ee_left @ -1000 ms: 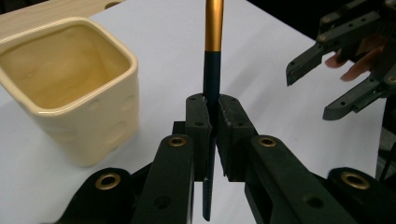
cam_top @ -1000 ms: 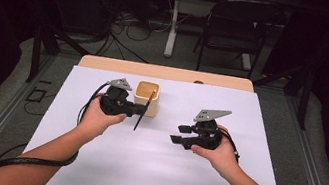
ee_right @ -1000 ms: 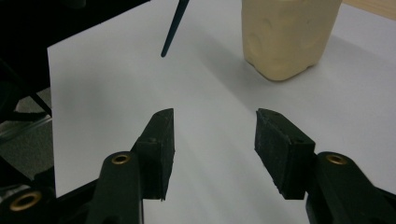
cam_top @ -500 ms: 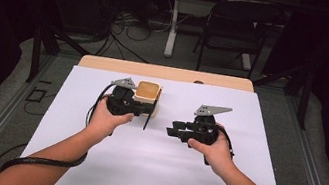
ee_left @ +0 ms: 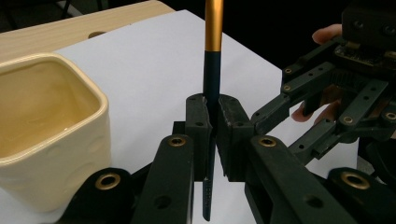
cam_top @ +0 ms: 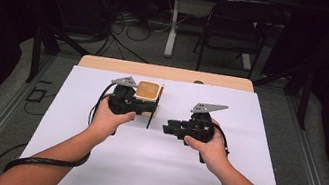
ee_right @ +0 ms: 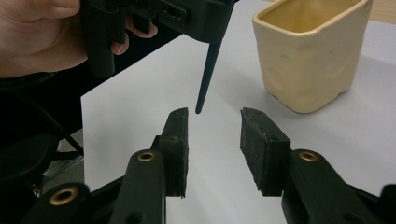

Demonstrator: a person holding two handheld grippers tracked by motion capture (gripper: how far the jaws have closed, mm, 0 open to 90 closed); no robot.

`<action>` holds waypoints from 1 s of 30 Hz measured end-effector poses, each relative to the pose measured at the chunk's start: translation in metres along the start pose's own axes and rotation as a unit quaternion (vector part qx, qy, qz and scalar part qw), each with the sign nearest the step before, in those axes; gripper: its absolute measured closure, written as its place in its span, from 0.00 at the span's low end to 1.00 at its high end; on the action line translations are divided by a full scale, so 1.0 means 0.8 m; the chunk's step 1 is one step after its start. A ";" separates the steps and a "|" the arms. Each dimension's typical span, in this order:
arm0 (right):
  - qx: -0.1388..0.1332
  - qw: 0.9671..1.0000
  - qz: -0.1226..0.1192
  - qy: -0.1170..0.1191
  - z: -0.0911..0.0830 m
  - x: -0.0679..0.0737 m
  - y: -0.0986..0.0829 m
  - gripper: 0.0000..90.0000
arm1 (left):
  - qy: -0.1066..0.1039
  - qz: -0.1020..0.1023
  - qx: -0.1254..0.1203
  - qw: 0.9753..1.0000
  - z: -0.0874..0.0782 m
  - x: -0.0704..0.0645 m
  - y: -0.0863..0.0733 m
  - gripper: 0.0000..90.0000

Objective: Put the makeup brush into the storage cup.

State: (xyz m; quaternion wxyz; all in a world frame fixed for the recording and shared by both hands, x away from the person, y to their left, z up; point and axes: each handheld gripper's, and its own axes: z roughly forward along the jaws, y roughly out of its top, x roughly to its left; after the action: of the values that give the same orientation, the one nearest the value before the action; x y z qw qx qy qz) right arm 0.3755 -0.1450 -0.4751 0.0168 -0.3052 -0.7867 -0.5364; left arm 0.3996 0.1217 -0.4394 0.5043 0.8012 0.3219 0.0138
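Note:
My left gripper (cam_top: 145,110) (ee_left: 212,105) is shut on a thin dark teal pen (ee_left: 211,74) with a gold upper part, held upright above the white sheet. Its pointed tip (ee_right: 205,79) hangs just beyond my right gripper (ee_right: 215,126) (cam_top: 169,126), which stands open and points left at it, with nothing between its jaws. In the high view the pen (cam_top: 149,120) shows as a dark line beside the left gripper. A cream ceramic cup (cam_top: 147,91) (ee_left: 46,126) (ee_right: 313,51) stands on the sheet right next to the left gripper, looking empty.
A white sheet (cam_top: 150,166) covers the wooden table (cam_top: 106,63). A folding chair (cam_top: 239,29) and cables lie on the floor beyond the far edge. Metal rails (cam_top: 311,173) run along both sides of the table.
The left gripper has shifted slightly with the pen, which now hangs in front of the cup. The right gripper has moved left, closer to the pen's tip.

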 end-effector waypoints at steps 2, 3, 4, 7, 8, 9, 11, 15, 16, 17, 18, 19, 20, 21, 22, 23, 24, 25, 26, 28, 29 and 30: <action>-0.005 1.000 0.003 0.002 0.001 0.001 0.001 0.69 | 0.000 -0.003 -0.003 1.000 0.000 0.000 0.000 0.93; -0.010 1.000 0.008 0.003 0.002 0.003 0.002 0.69 | 0.001 -0.003 -0.003 1.000 0.000 0.000 0.000 0.93; -0.011 1.000 0.010 0.003 0.003 0.003 0.002 0.69 | 0.001 -0.003 -0.003 1.000 0.000 0.000 0.000 0.93; -0.014 1.000 0.011 0.003 0.003 0.004 0.004 0.69 | 0.001 -0.004 -0.005 1.000 0.001 -0.001 -0.001 0.93; -0.015 1.000 0.010 0.003 0.004 0.004 0.004 0.69 | 0.001 -0.003 -0.005 1.000 0.000 -0.001 -0.001 0.93; -0.015 1.000 0.013 0.003 0.003 0.004 0.005 0.69 | 0.001 -0.004 -0.006 1.000 0.000 0.000 -0.001 0.93; -0.020 1.000 0.013 0.003 0.004 0.004 0.005 0.69 | 0.000 -0.006 -0.009 1.000 0.000 0.000 -0.002 0.93; -0.026 0.999 0.020 0.001 0.004 0.003 0.005 0.70 | -0.003 -0.010 -0.013 1.000 0.002 0.000 -0.002 0.93; -0.026 0.999 0.023 0.002 0.004 0.002 0.005 0.71 | -0.003 -0.011 -0.013 1.000 0.003 -0.001 -0.002 0.93; -0.027 0.999 0.026 0.004 0.005 0.002 0.005 0.72 | -0.004 -0.012 -0.012 1.000 0.004 -0.002 -0.002 0.93; -0.028 0.999 0.031 0.006 0.006 0.002 0.005 0.73 | -0.005 -0.012 -0.013 1.000 0.004 -0.002 -0.002 0.93; -0.029 0.999 0.033 0.007 0.007 0.002 0.005 0.73 | -0.005 -0.012 -0.014 1.000 0.005 -0.003 -0.002 0.93; -0.029 0.999 0.035 0.009 0.007 0.002 0.005 0.74 | -0.004 -0.010 -0.012 1.000 0.005 -0.003 -0.001 0.93; -0.028 0.999 0.040 0.012 0.009 0.002 0.005 0.75 | -0.005 -0.009 -0.015 1.000 0.007 -0.004 -0.001 0.93; -0.026 0.999 0.042 0.014 0.010 0.003 0.005 0.75 | -0.005 -0.009 -0.015 1.000 0.007 -0.004 -0.001 0.93; -0.027 0.999 0.042 0.015 0.011 0.003 0.006 0.75 | -0.007 -0.010 -0.016 1.000 0.007 -0.005 -0.001 0.93; -0.028 0.999 0.042 0.016 0.012 0.003 0.006 0.76 | -0.007 -0.010 -0.016 1.000 0.007 -0.005 -0.001 0.93; -0.028 0.999 0.042 0.016 0.012 0.003 0.006 0.76 | -0.007 -0.010 -0.015 1.000 0.008 -0.006 0.000 0.93; -0.027 0.999 0.043 0.015 0.013 0.004 0.006 0.76 | -0.008 -0.009 -0.016 1.000 0.009 -0.007 -0.001 0.93; -0.026 0.999 0.045 0.014 0.015 0.004 0.007 0.77 | -0.011 -0.012 -0.018 1.000 0.010 -0.008 -0.001 0.93; -0.027 0.999 0.044 0.014 0.016 0.003 0.007 0.77 | -0.013 -0.011 -0.017 1.000 0.010 -0.008 -0.001 0.93; -0.027 0.998 0.046 0.013 0.017 0.003 0.007 0.78 | -0.014 -0.012 -0.018 1.000 0.010 -0.009 -0.001 0.93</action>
State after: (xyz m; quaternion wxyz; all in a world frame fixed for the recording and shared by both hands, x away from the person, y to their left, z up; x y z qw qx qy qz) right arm 0.3804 -0.1310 -0.4750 0.0439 -0.3342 -0.7569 -0.5599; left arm 0.3964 0.1114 -0.4415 0.5233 0.7882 0.3240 0.0022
